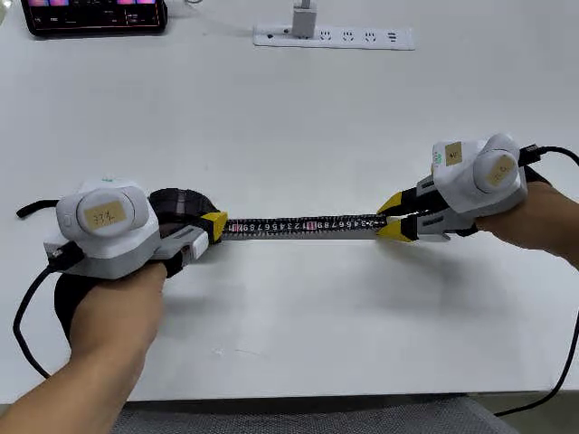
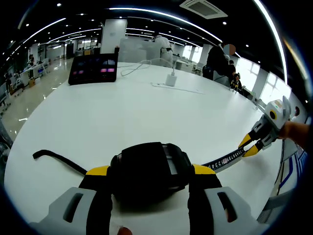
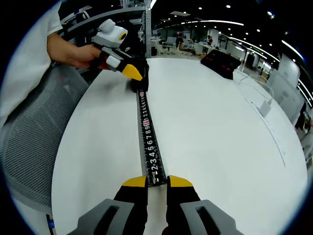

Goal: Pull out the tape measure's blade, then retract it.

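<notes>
The left claw [image 1: 213,228] and right claw [image 1: 392,217] share one build: rounded white-and-grey housings, each with a tan sticker [image 1: 104,215] bearing dark print, and black jaws tipped in yellow. A black cable [image 1: 16,321] trails at lower left, and a second cable [image 1: 570,362] runs along the right edge. At upper left of the right gripper view is a white sleeve [image 3: 24,63].

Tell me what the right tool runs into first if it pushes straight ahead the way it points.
The right tool, shut on the blade, points along it at the case held in the left tool. That case looks like the first thing met; nothing else seems to lie between.
</notes>
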### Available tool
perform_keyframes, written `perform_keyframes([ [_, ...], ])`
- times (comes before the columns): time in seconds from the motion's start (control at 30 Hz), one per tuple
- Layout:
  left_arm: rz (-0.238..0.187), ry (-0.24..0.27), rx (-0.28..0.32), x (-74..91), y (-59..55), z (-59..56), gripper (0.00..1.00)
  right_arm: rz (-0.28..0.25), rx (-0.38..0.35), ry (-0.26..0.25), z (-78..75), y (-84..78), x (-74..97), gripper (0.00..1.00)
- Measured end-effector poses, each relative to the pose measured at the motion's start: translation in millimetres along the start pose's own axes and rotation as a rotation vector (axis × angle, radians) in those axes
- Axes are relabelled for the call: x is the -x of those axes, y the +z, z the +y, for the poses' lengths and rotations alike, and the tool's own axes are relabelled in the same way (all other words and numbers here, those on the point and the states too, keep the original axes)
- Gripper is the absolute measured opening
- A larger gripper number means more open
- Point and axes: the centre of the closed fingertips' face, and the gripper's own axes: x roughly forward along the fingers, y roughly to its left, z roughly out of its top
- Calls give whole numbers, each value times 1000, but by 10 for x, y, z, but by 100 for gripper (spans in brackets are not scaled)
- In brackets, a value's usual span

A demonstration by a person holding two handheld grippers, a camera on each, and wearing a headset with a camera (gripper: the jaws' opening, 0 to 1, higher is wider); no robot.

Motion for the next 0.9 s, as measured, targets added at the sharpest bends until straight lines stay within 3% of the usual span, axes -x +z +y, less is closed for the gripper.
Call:
perform_keyframes([
  [0.9,-5,-13,32,-8,0,12,58,-37,-17,31,84,198,-182,10],
])
